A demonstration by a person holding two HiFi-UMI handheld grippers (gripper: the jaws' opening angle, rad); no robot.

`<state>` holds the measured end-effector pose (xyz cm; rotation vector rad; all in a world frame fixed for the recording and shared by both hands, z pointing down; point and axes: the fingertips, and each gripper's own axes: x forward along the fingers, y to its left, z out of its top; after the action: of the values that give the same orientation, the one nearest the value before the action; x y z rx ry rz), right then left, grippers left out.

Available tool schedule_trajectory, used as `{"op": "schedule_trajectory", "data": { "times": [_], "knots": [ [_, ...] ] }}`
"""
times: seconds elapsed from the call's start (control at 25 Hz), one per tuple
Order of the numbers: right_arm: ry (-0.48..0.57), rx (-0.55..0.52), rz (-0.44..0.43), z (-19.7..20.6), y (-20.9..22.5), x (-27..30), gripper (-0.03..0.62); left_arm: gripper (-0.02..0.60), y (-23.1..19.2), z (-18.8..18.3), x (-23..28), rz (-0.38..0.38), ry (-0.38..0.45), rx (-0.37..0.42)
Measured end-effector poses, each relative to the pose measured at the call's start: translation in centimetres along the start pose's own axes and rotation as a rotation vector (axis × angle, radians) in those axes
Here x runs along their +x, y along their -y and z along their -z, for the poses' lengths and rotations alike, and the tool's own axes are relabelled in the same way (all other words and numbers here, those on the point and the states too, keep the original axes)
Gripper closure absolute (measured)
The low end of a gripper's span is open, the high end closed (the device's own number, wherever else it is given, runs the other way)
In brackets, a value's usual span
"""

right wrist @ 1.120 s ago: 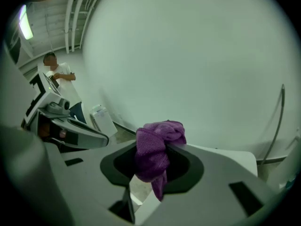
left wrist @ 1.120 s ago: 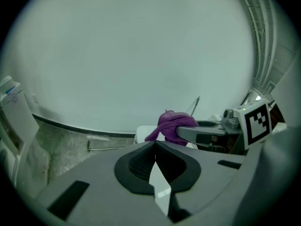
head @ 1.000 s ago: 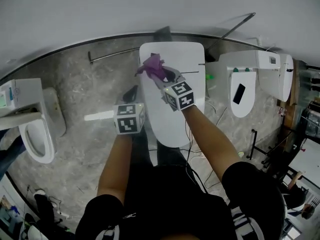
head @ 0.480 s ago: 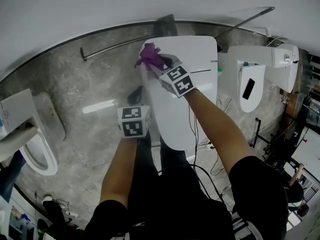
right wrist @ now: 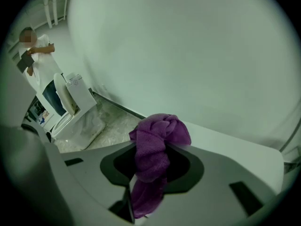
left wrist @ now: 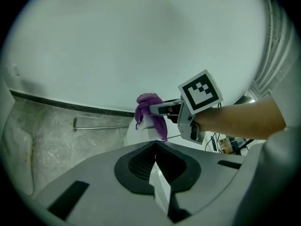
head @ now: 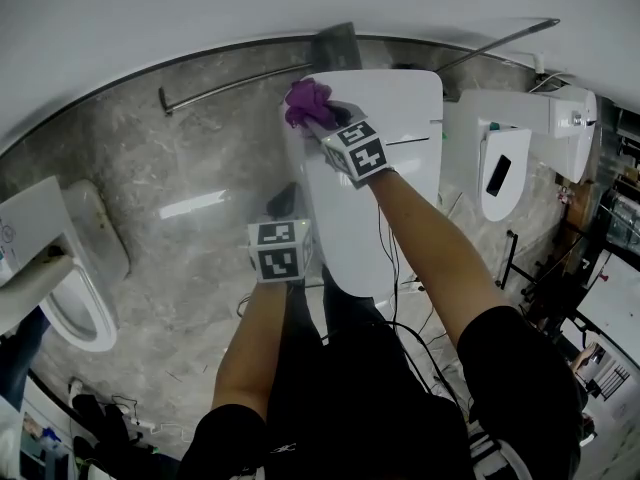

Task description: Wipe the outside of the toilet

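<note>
A white toilet [head: 375,183] with its lid down stands in the middle of the head view. My right gripper [head: 318,116] is shut on a bunched purple cloth [head: 306,100] and presses it on the toilet's far left corner by the wall. In the right gripper view the cloth [right wrist: 154,157] fills the jaws above the white tank top [right wrist: 230,147]. My left gripper [head: 284,201] hangs shut and empty over the floor beside the toilet's left side. From the left gripper view I see the cloth [left wrist: 149,108] and the right gripper [left wrist: 163,109] ahead.
A second toilet [head: 72,268] stands at the left. A third [head: 515,148] at the right has a black phone [head: 497,175] on its lid. A metal bar [head: 235,81] lies along the wall. Cables [head: 412,303] trail by my feet. A person [right wrist: 37,48] stands far off.
My right gripper has carried the cloth farther toward the toilet's back left corner. The left gripper has drifted slightly nearer to me and rightward.
</note>
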<state>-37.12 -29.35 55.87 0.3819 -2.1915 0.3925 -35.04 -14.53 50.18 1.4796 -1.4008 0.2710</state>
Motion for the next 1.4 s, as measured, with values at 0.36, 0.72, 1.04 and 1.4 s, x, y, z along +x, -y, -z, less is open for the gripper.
{"op": "schedule_trajectory", "data": {
  "times": [0.36, 0.72, 1.04, 1.4],
  "knots": [
    [0.016, 0.009, 0.048, 0.5, 1.1, -0.2, 0.468, 0.574, 0.0, 0.6, -0.4, -0.023, -0.002, 0.018],
    [0.086, 0.147, 0.103, 2.4, 4.9, -2.1, 0.467, 0.574, -0.7, 1.6, -0.7, -0.113, 0.006, 0.029],
    [0.098, 0.142, 0.137, 4.2, 8.9, -3.8, 0.467, 0.574, 1.7, 0.0, 1.0, -0.145, 0.041, 0.073],
    [0.119, 0.181, 0.223, 7.0, 16.1, -6.8, 0.467, 0.574, 6.6, 0.5, 5.0, -0.13, 0.017, 0.078]
  ]
}}
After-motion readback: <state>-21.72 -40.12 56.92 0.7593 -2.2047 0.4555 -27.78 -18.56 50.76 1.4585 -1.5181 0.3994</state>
